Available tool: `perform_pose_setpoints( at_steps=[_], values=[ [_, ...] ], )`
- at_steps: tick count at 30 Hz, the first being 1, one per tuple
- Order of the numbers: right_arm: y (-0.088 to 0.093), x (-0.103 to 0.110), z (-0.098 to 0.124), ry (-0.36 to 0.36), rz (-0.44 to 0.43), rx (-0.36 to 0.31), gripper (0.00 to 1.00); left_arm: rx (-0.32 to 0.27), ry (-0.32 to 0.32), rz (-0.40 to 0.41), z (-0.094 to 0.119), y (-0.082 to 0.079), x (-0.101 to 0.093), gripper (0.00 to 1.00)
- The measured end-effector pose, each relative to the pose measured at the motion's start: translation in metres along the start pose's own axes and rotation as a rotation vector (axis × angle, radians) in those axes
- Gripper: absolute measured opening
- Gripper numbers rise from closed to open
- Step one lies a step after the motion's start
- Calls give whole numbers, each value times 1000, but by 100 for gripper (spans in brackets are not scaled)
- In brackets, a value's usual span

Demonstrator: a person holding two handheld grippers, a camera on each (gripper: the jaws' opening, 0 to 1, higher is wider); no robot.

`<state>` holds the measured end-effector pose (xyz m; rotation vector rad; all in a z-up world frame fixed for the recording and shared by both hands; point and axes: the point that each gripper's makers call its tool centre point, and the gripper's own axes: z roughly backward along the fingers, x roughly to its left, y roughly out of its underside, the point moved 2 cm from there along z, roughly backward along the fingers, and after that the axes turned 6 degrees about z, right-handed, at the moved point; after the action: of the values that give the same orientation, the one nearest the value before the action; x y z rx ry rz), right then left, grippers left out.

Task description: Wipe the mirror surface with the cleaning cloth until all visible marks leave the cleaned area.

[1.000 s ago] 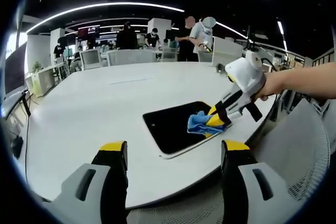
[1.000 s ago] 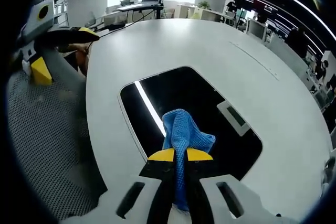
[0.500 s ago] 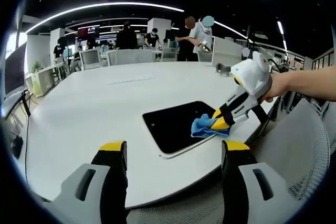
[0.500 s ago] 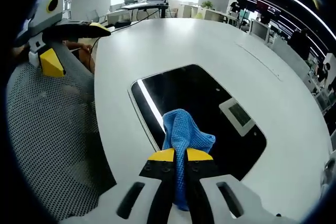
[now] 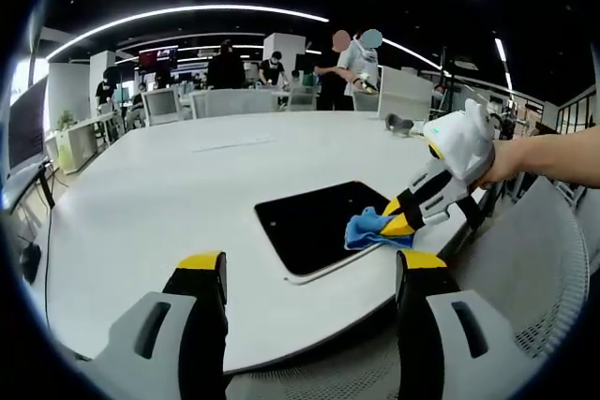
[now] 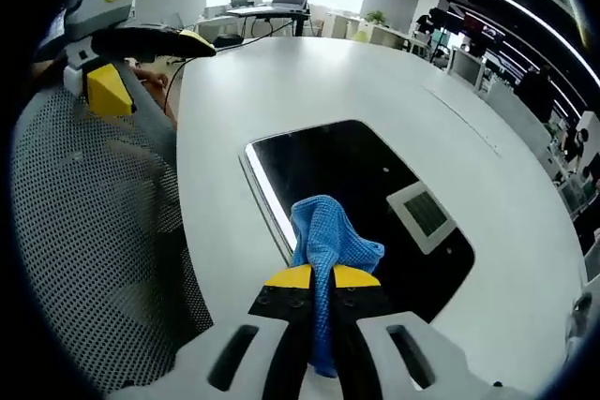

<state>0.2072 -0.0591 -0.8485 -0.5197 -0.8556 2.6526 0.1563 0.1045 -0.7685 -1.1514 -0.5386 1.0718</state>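
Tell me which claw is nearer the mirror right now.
Right. The right claw is shut on the blue cloth and sits over the mirror at its near edge. The left claw hangs open off the table's edge, short of the mirror.

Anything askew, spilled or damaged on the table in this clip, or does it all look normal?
Nothing stands out. The mirror lies flat near the edge of the white table, uncracked, reflecting ceiling fixtures. The right gripper holds the blue cloth against the mirror's near edge. The left gripper hangs open at the table edge.
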Motion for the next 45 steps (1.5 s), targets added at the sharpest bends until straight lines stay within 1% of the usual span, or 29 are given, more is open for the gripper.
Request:
perform_pose_setpoints(
  at_steps=[3, 11, 16, 22, 27, 30, 37, 45],
  values=[
    [0, -1, 0, 8, -12, -5, 0, 0, 0, 0, 0, 0, 0, 72],
    [0, -1, 0, 1, 11, -9, 0, 3, -2, 1, 0, 1, 0, 72],
    [2, -2, 1, 1, 5, -21, 0, 6, -2, 2, 0, 1, 0, 72],
    [2, -2, 1, 9, 12, -20, 0, 8, -2, 2, 0, 1, 0, 72],
    [12, -9, 8, 19, -4, -2, 0, 11, -2, 2, -1, 1, 0, 72],
    [20, -13, 13, 28, -30, -1, 0, 8, -1, 2, 0, 1, 0, 72],
    [32, -20, 20, 44, -83, 4, 0, 8, 0, 2, -1, 1, 0, 72],
    [38, -22, 23, 55, -94, 21, 0, 3, -1, 1, -1, 0, 0, 72]
  ],
)
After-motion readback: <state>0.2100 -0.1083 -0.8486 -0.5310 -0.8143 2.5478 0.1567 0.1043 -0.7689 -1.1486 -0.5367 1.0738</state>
